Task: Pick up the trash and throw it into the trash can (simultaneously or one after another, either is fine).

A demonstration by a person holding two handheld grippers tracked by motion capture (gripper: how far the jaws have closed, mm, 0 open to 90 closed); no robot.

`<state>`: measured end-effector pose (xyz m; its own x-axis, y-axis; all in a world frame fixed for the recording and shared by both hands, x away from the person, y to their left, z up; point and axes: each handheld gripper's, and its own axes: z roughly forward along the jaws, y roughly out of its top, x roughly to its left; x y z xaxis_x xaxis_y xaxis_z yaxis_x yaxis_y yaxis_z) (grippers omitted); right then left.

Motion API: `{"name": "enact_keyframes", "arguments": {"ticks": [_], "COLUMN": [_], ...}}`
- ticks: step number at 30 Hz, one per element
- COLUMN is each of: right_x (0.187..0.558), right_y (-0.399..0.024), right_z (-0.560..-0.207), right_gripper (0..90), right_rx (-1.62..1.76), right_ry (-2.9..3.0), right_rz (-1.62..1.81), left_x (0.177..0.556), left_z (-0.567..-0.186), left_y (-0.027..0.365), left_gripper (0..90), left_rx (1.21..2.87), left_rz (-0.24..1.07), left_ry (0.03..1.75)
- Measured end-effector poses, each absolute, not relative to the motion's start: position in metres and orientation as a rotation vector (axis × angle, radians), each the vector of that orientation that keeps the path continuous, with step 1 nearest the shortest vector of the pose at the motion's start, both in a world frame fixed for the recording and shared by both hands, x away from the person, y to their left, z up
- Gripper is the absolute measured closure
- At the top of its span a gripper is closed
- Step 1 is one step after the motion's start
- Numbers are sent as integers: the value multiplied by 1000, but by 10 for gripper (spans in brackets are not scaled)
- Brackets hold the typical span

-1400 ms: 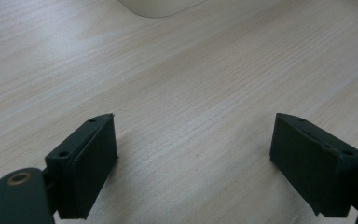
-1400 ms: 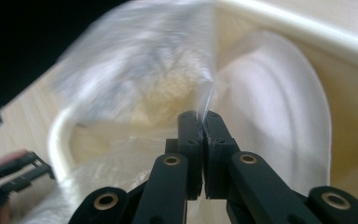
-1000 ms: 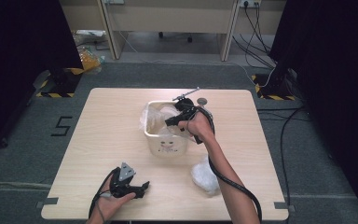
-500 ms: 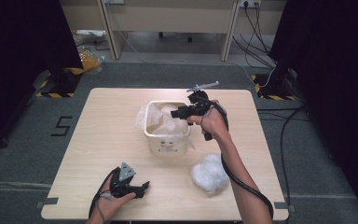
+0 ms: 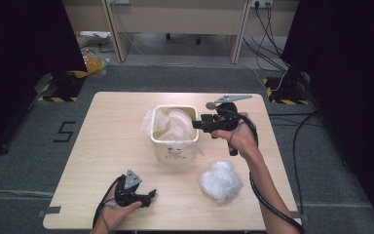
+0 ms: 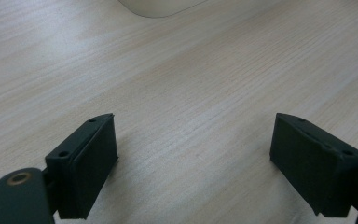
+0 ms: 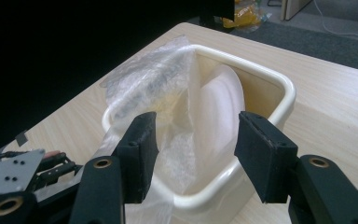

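Hand-held gripper on my right (image 5: 197, 123) sits centre-right in the high view, jaws just opened and grasping nothing, beside the cream bin (image 5: 174, 145) at mid-frame; its plastic liner (image 5: 152, 123) drapes over the bin's left rim, and I judge a careless pull could drag it out. Loose white bag (image 5: 220, 180) lies lower right on the counter (image 5: 112, 146). Left hand-held gripper (image 6: 193, 158), in its own view, is released over bare wood. Right gripper view: the bin stands upright, mouth up, its long axis running toward the upper right; catching the rim might tip it.
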<state>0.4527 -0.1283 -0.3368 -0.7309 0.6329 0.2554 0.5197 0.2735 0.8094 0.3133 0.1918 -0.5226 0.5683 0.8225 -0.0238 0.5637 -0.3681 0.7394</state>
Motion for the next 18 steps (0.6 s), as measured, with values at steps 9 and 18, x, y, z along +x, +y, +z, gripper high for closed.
{"name": "enact_keyframes", "arguments": {"ticks": [9, 18], "right_x": [430, 412], "right_y": [-156, -184], "right_z": [-350, -370], "right_gripper": [458, 440], "right_rx": [1100, 1154], "right_ry": [2404, 2361], "right_rz": [1446, 1452], "left_x": [313, 313], "left_z": [-523, -523], "left_y": [192, 192], "left_gripper": [140, 140], "left_rx": [2076, 2076], "left_rz": [461, 462], "left_ry": [1104, 1104]}}
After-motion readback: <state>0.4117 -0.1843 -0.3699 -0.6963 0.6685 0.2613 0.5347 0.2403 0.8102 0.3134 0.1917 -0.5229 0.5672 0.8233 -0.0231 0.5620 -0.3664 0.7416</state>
